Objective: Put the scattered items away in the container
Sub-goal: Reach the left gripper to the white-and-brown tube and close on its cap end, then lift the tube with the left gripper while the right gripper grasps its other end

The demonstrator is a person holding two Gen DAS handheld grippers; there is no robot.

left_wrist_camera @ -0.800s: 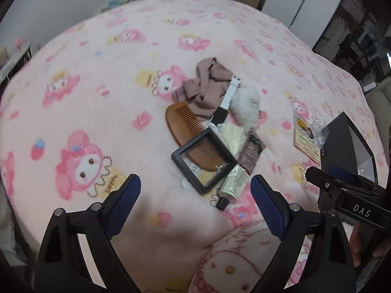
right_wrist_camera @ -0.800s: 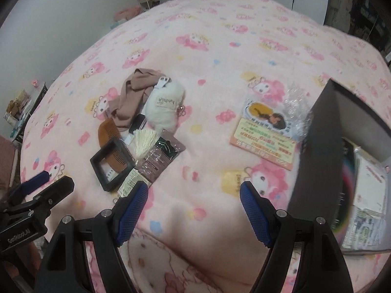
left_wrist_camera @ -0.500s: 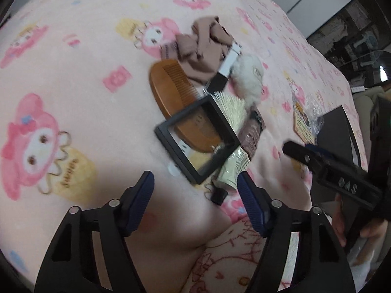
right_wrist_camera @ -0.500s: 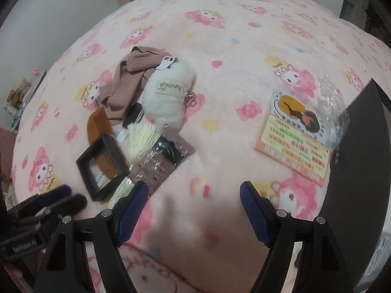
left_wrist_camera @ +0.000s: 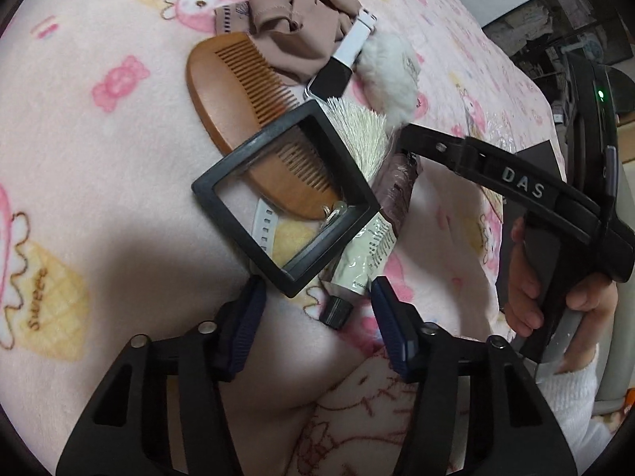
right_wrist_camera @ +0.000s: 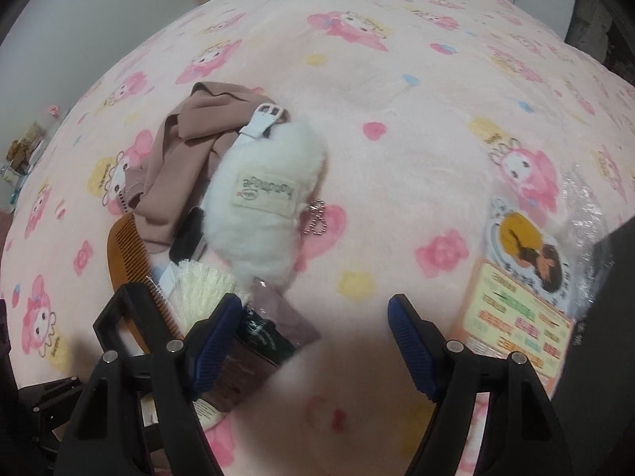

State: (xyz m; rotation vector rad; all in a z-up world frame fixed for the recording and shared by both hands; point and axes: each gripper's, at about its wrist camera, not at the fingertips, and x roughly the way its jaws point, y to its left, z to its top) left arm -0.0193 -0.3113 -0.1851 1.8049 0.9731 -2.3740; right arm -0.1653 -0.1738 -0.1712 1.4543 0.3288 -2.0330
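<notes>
Tongs both spread: L gripper (left_wrist_camera: 315, 301) over black frame (left_wrist_camera: 285, 198) corner, R gripper (right_wrist_camera: 313, 341) by sachet (right_wrist_camera: 262, 341).

A pink fleece blanket (right_wrist_camera: 397, 91) printed with cartoon rabbits is spread across the whole bed. A pale wall (right_wrist_camera: 99, 4) is seen at 10 o'clock, cluttered dark shelving (left_wrist_camera: 555, 31) at 2 o'clock.
</notes>
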